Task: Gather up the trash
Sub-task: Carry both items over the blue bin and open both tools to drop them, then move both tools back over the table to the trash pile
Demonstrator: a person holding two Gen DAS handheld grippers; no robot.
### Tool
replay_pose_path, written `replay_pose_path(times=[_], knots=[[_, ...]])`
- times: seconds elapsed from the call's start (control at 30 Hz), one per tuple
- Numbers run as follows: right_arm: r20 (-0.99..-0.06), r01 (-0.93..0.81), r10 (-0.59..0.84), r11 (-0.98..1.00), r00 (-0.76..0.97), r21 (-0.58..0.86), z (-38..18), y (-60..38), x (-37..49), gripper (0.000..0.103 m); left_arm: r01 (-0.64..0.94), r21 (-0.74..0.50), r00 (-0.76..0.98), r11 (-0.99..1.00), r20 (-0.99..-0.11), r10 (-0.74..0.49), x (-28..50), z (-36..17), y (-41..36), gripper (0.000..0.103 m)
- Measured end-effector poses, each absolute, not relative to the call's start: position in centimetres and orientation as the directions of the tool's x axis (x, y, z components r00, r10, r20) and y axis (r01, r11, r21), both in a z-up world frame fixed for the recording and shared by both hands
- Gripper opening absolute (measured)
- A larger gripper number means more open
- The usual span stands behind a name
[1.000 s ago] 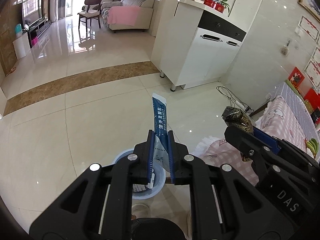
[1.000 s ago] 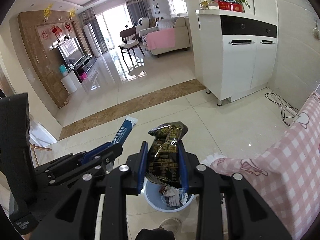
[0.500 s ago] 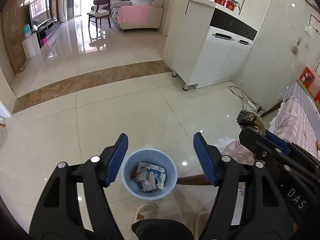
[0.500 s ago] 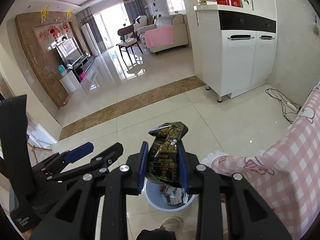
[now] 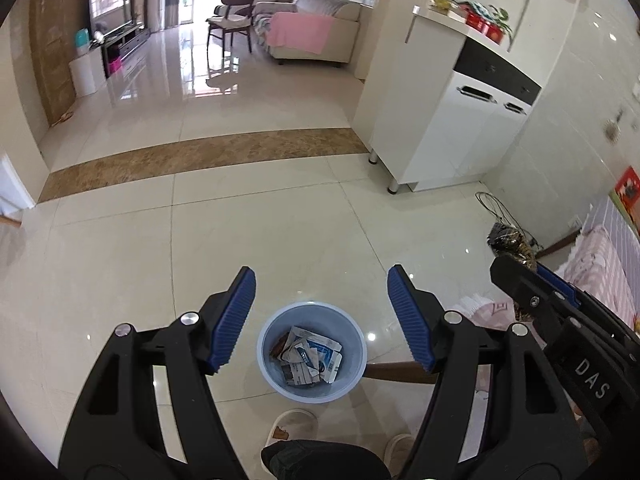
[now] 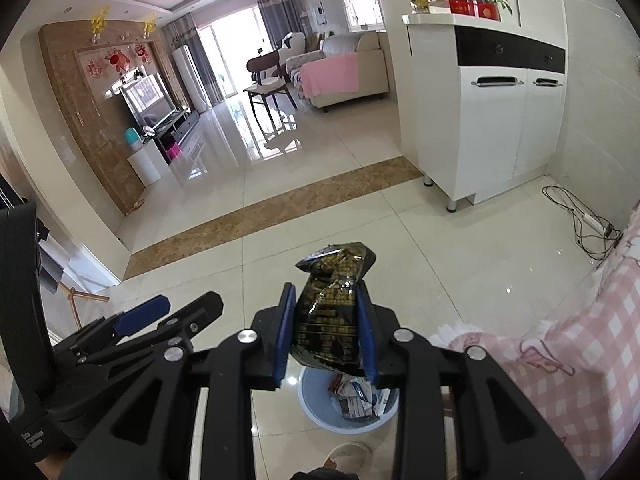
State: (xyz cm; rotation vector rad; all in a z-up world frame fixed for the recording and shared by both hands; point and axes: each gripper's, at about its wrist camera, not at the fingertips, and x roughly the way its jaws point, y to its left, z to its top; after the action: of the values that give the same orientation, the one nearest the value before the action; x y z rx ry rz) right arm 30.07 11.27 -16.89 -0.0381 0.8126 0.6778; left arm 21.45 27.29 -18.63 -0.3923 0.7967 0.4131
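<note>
Left gripper [image 5: 321, 312]: jaws are standing wide apart, nothing between them, hanging over the bin.
Bin [image 5: 264, 356]: a pale blue bucket is sitting on the tiled floor [image 5: 280, 232], right below both grippers; paper trash [image 5: 310, 356] is lying crumpled inside it.
Right gripper [image 6: 327, 328]: jaws are opening, with the pads still pressing on the black snack bag between them.
Bag [image 6: 330, 312]: it is standing upright in the right gripper, top crumpled, directly above the bin's rim.
Slippers [image 5: 294, 420]: the person's feet are standing just beside the bin on its near side.
Stick [image 5: 400, 372]: a brown wooden piece is lying level by the bin's right side; whether it is touching the bin I cannot tell.
Cloth [image 6: 580, 340]: a pink checked cover is hanging down at the right, near the bin but apart from it.
Cabinet [image 6: 492, 128]: white, on short legs, well apart at the back right.
Cables [image 6: 580, 220]: they are lying tangled on the floor beside the cabinet by the wall.
</note>
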Motion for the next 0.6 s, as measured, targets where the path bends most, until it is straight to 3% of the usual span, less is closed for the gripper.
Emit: replay_pose_path(times=[0.07, 0.13, 0.6], knots=[[-0.659, -0.573, 0.551, 0.790, 0.511, 0.217, -16.5, 11.5, 30.2, 0.038, -0.506, -0.182, 0.627, 0.843, -0.748, 0.215, 21.5, -18.5, 27.6, 0.068], [-0.648, -0.567, 0.548, 0.796, 0.528, 0.212, -16.1, 11.5, 30.7, 0.052, -0.516, -0.188, 0.625, 0.836, -0.750, 0.217, 21.5, -18.5, 27.9, 0.068], [-0.590, -0.480, 0.474, 0.862, 0.653, 0.162, -12.9, 5.4, 28.9, 0.061, -0.391, -0.236, 0.692, 0.890, -0.713, 0.115, 21.6, -16.0, 23.2, 0.069]])
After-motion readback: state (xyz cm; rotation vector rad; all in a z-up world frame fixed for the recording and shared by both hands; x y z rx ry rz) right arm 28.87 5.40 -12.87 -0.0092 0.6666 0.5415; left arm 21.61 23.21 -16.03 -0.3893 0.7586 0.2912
